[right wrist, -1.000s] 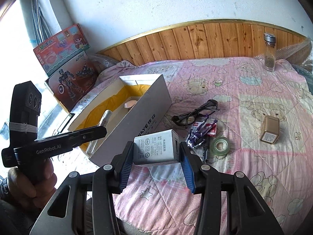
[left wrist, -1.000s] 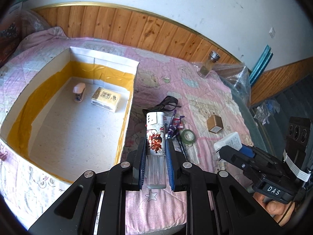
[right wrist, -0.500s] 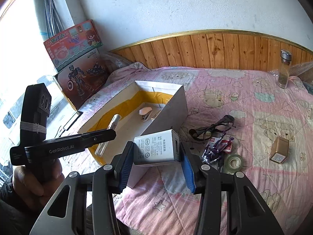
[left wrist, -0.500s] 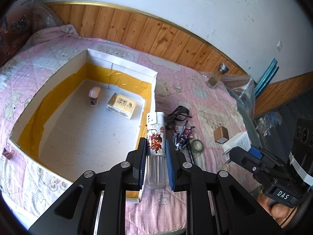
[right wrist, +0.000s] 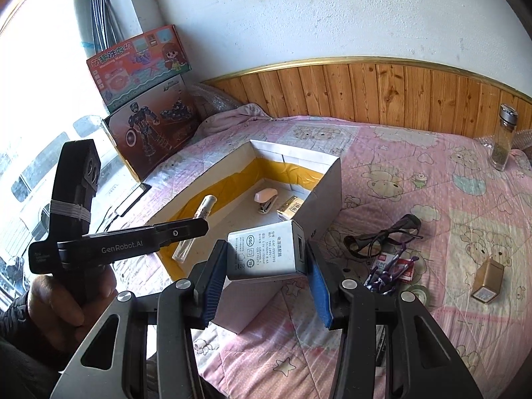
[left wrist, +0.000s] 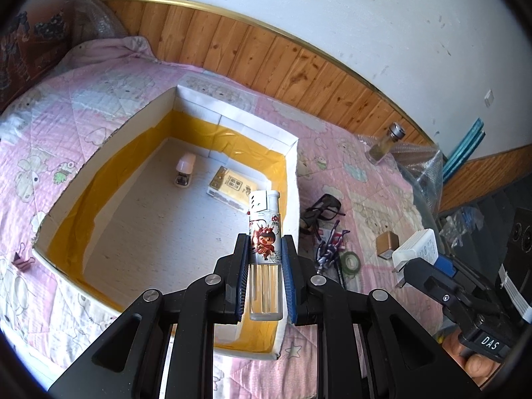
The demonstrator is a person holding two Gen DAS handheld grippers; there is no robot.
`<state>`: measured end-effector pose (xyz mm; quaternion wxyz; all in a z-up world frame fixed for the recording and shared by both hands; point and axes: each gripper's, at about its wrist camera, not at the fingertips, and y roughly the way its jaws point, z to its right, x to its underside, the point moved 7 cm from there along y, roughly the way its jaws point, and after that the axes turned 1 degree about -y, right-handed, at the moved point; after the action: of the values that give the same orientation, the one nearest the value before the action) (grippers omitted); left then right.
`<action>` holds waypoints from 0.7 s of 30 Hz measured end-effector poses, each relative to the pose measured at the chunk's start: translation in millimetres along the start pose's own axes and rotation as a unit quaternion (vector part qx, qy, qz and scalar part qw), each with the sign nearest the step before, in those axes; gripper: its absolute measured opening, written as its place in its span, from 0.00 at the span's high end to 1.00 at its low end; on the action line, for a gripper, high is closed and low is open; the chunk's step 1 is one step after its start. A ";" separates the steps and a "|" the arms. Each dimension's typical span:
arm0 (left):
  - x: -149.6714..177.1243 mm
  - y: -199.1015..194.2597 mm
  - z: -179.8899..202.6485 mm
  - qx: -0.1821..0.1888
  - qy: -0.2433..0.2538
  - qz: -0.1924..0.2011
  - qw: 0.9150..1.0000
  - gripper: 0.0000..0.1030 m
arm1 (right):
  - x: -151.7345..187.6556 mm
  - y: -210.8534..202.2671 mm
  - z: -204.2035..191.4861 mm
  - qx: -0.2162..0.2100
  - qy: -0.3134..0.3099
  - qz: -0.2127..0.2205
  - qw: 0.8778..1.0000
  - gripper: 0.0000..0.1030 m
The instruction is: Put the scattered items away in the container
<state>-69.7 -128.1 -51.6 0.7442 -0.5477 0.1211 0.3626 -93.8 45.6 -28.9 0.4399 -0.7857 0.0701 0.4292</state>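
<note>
Left wrist: lighter (left wrist: 265,242) between jaws.

- The box (left wrist: 292,153) is sitting on the bed quilt (left wrist: 335,153), left of the scattered items.
- A stapler (left wrist: 184,173) and a small packet (left wrist: 232,186) are lying in the box near its far wall, stapler to the left.
- The lighter (left wrist: 265,249) is hanging over the box's right wall.
- The glasses (right wrist: 382,236) are lying right of the box; the tape roll (left wrist: 351,261) and small carton (right wrist: 488,281) are lying nearer and farther right.
- The jar (right wrist: 503,141) is standing far back by the wood panelling (right wrist: 382,89).
</note>
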 end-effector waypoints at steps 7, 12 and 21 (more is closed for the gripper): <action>-9.1 1.3 -14.2 -0.007 -0.010 -0.004 1.000 0.81 | -13.1 15.1 -15.2 -0.014 -0.017 -0.003 1.000 0.54; -13.5 3.7 -24.1 -0.012 -0.019 -0.008 1.000 0.81 | -18.3 26.5 -21.1 -0.019 -0.023 -0.009 1.000 0.54; -17.0 12.3 -41.9 -0.022 -0.033 -0.020 0.999 0.81 | -25.1 44.4 -31.1 -0.032 -0.034 -0.023 0.999 0.54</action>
<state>-80.9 -171.2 -66.3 0.7427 -0.5539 0.0777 0.3682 -112.1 -11.3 -30.8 0.4264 -0.7859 0.0228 0.4472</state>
